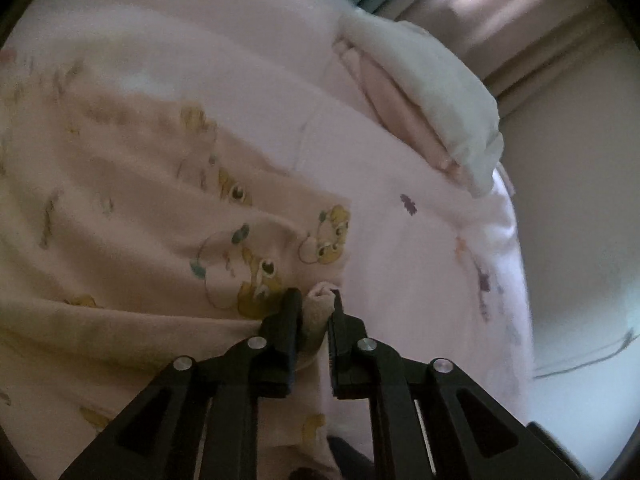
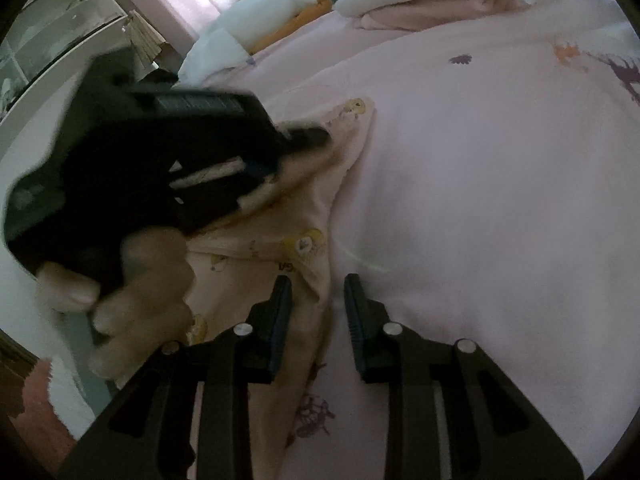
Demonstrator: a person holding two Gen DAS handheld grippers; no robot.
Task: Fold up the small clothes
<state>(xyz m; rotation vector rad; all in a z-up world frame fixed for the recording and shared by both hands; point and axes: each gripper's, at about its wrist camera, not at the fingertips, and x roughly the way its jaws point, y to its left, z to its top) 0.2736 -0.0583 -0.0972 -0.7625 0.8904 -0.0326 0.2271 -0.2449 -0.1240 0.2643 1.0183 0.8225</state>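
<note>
A small peach garment [image 1: 160,200] printed with cartoon animals lies spread on the pink bed sheet [image 1: 400,160]. My left gripper [image 1: 316,300] is shut on a rolled fold of the garment's right edge, which fills the gap between the jaws. In the right wrist view the same gripper [image 2: 312,136] appears blurred, low over the garment [image 2: 256,264], with a hand [image 2: 140,280] around its grip. My right gripper [image 2: 318,280] stands open just above the garment's near right edge. That edge runs under the gap and touches neither pad.
A stack of folded white and pink clothes [image 1: 420,92] sits near the bed's far corner, also visible in the right wrist view [image 2: 420,0]. A white cushion with an orange part [image 2: 280,12] lies beyond. The sheet [image 2: 480,200] right of the garment is bare. The bed edge [image 1: 520,280] drops off at the right.
</note>
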